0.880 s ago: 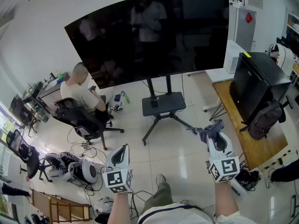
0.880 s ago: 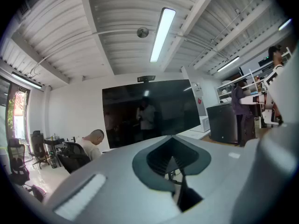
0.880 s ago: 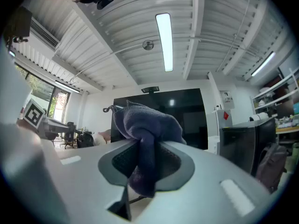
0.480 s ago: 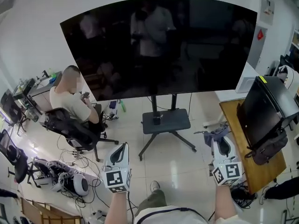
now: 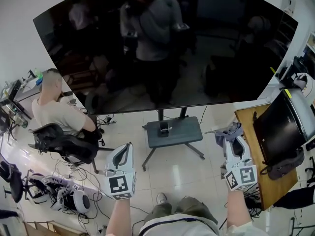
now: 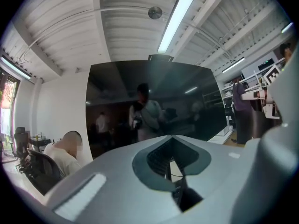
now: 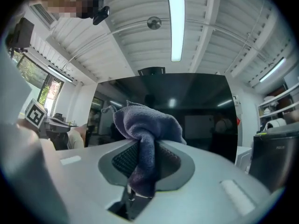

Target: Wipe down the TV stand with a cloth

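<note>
My right claw [image 5: 230, 137] is pinching the blue-grey cloth [image 7: 145, 122], which sits bunched up over the tips. My left claw [image 5: 128, 149] is pressed together, empty. Both are held above the floor [image 5: 177, 173], one on each side of the TV stand [image 5: 172, 131], and the cloth isn't touching it. The big dark TV [image 5: 162, 48] hangs right over the stand's grey shelf. A person [image 5: 54, 109] sits in an office chair [image 5: 66, 144] off to my left.

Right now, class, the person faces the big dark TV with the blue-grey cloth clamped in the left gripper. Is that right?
No. The cloth is clamped in the right gripper, not the left, as the right gripper view shows; the left gripper is shut, empty. The rest stands.
</note>
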`<control>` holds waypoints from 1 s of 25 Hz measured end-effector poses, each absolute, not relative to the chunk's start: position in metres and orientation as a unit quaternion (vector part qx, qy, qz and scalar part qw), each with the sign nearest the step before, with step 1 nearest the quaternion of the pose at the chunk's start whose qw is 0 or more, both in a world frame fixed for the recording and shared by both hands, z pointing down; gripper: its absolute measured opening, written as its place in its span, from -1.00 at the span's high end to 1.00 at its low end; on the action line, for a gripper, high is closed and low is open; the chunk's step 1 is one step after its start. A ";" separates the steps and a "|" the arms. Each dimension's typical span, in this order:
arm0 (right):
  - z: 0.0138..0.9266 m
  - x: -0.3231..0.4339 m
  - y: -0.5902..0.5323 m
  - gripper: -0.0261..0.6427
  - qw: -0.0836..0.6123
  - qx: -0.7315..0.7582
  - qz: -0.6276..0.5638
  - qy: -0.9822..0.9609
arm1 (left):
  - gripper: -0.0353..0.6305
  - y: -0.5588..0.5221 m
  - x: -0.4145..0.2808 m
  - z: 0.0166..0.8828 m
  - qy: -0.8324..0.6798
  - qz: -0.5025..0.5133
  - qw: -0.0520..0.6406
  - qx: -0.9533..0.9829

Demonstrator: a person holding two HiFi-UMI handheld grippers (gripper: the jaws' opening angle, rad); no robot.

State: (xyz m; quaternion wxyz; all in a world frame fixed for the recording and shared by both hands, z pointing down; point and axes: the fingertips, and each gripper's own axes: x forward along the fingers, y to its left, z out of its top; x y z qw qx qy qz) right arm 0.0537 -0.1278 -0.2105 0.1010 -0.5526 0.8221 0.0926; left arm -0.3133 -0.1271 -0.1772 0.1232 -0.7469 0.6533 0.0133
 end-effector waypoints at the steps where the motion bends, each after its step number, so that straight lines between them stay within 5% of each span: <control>1: -0.202 0.052 -0.143 0.68 0.104 -0.553 0.088 0.822 | 0.09 -0.141 -0.316 -0.168 0.654 0.012 0.120 -0.747; 10: -0.104 0.123 -0.217 0.67 0.136 -0.545 0.114 0.820 | 0.09 -0.196 -0.247 -0.075 0.659 0.022 0.125 -0.741; 18: 0.224 0.110 -0.397 0.68 0.146 -0.534 0.093 0.827 | 0.09 -0.365 -0.228 0.240 0.666 0.002 0.147 -0.731; 25: 0.398 0.041 -0.438 0.68 0.157 -0.505 0.131 0.838 | 0.09 -0.396 -0.278 0.426 0.683 -0.003 0.163 -0.712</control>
